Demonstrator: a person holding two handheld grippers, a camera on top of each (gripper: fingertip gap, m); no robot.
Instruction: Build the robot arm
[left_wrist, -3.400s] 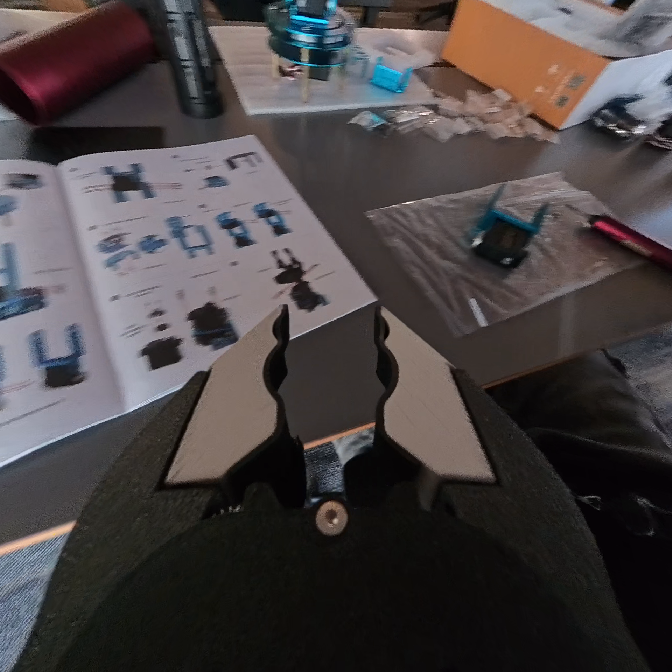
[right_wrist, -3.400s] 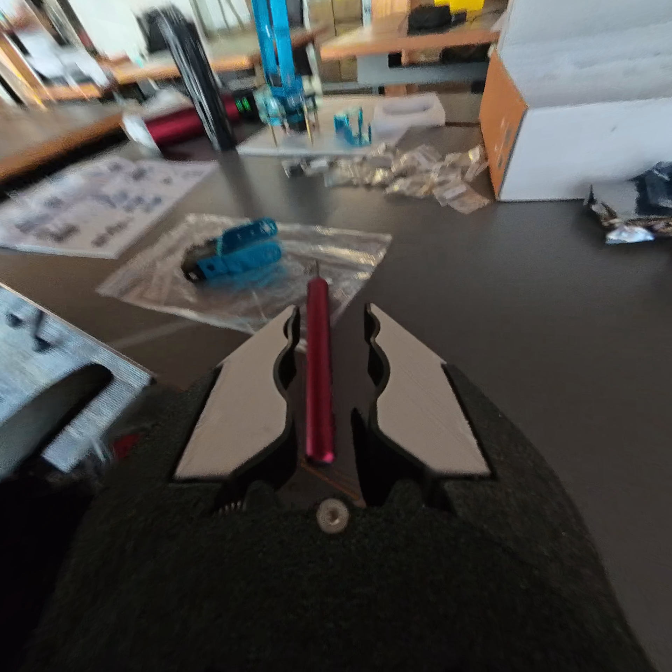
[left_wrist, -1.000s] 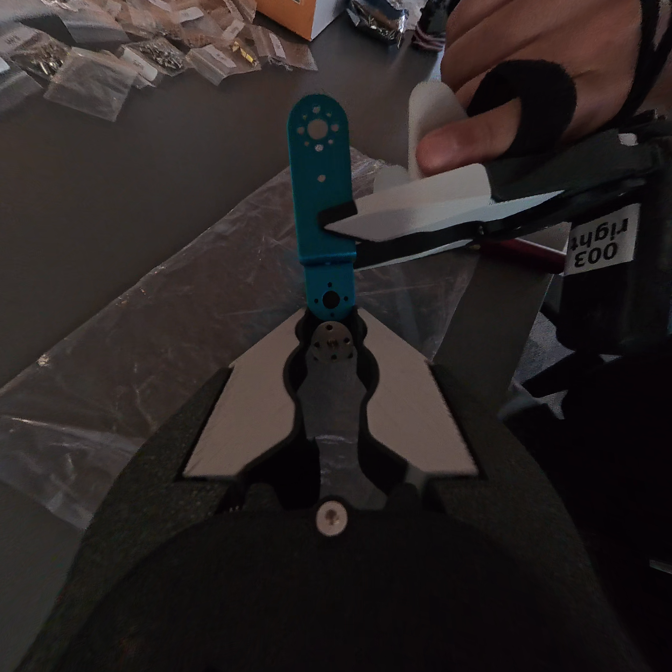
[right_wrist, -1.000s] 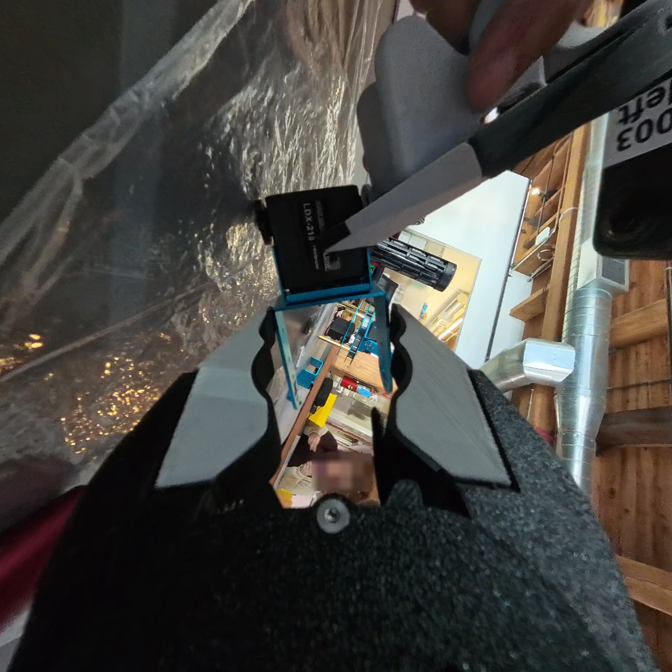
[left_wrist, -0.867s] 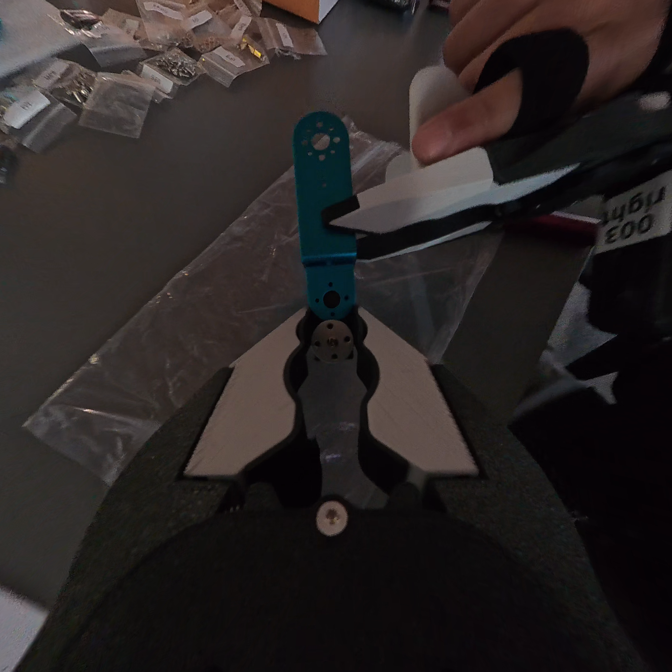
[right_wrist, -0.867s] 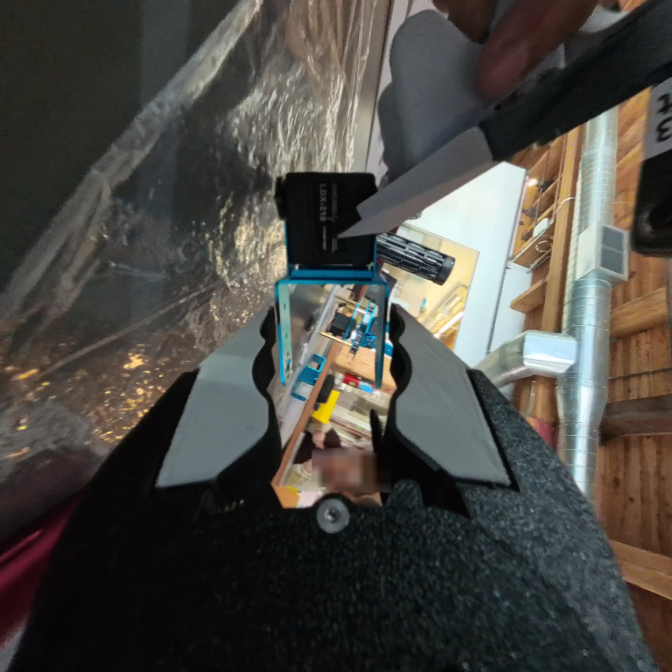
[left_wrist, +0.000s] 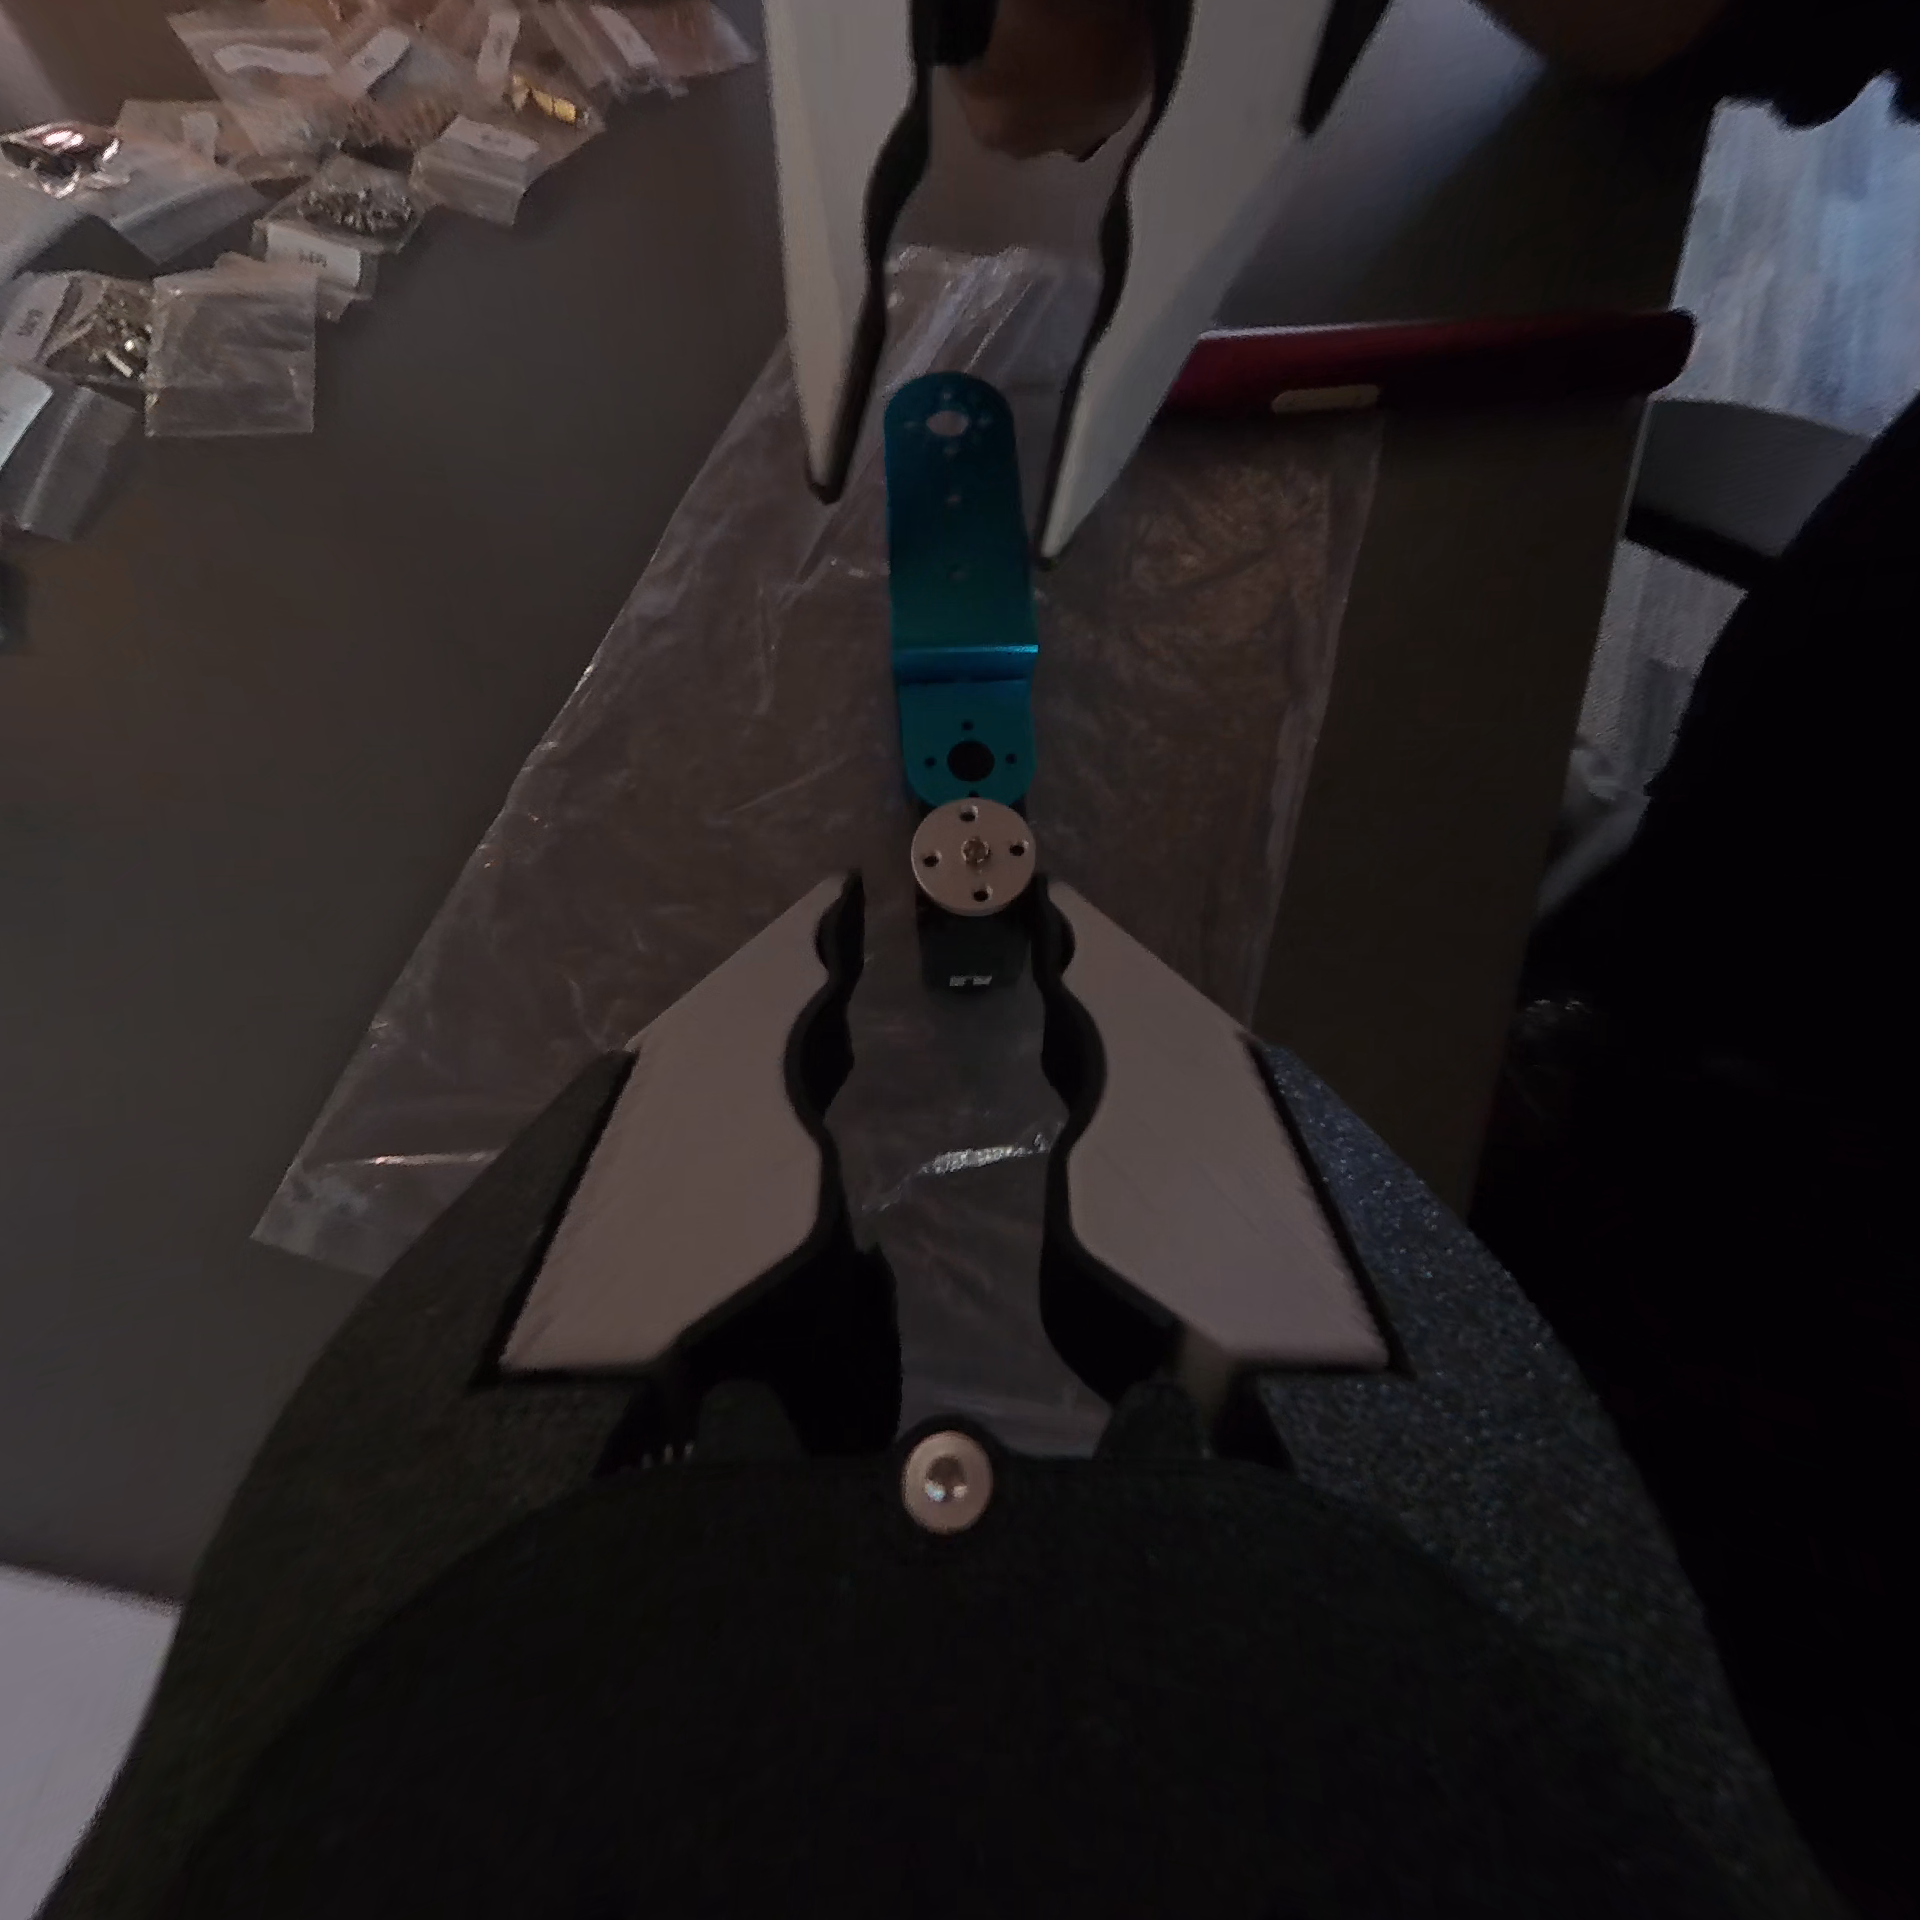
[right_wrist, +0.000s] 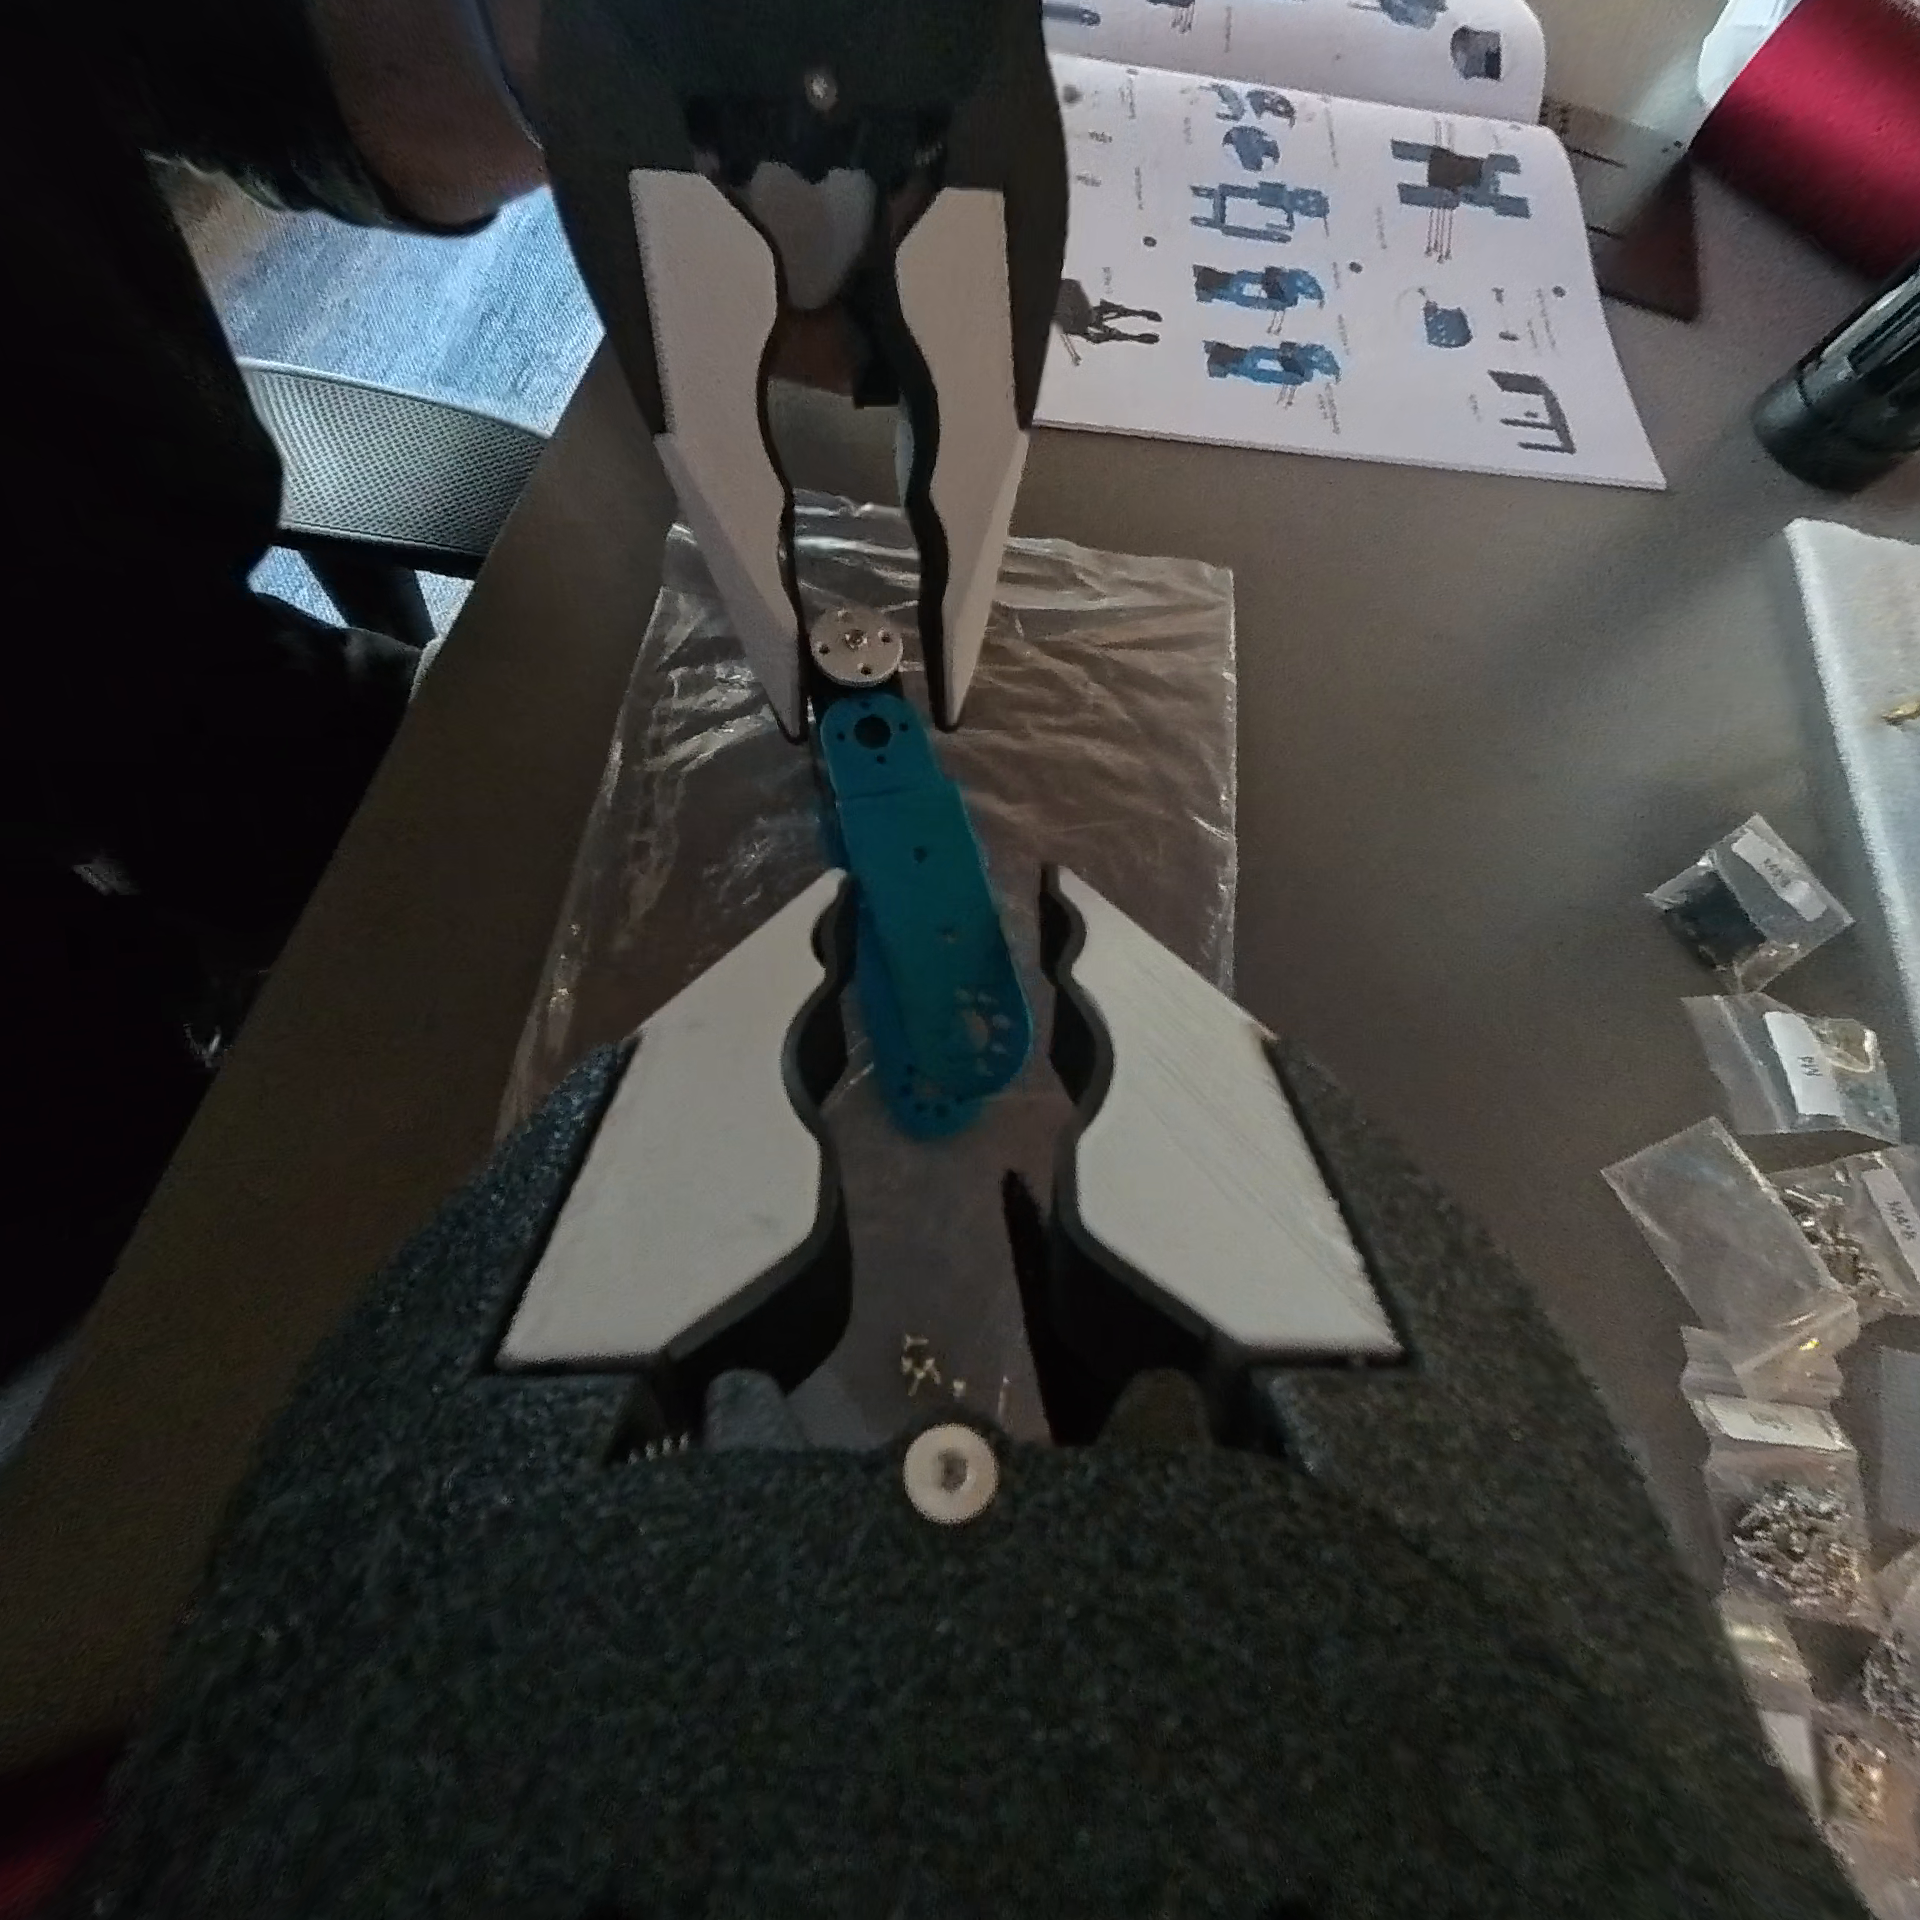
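Item: blue metal bracket (right_wrist: 925, 940) joined to a small black servo (left_wrist: 971, 951) with a round silver horn (left_wrist: 974, 854) on top, lying on a clear plastic bag (right_wrist: 1122, 748) near the worktop (right_wrist: 1455, 665) edge. I judge the assembly light and rigid: thin stamped metal, smooth and probably slippery on its flat faces, the servo body blocky and the surer place to take hold; the bracket arms are better pinched across their narrow edges than on the drilled flats. Long axis: it runs straight from one of my tools to the other, horn and servo toward my left tool (left_wrist: 956, 904), the rounded drilled bracket end toward my right tool (right_wrist: 945, 894). Left tool: fingers spread, gripping nothing, the servo sitting between the tips without clear contact. Right tool: likewise spread and empty, the bracket's rounded end lying between its fingers; whether the left finger brushes the bracket edge I cannot tell. Surroundings: a red bar-shaped object (left_wrist: 1434, 348) at the far right in the left wrist view; small clear packets of hardware (right_wrist: 1766, 1195) to the right in the right wrist view; an open instruction booklet (right_wrist: 1330, 260) at the far side there, a dark cylinder (right_wrist: 1849, 395) beside it; loose tiny screws (right_wrist: 925, 1377) on the worktop close under my right tool.
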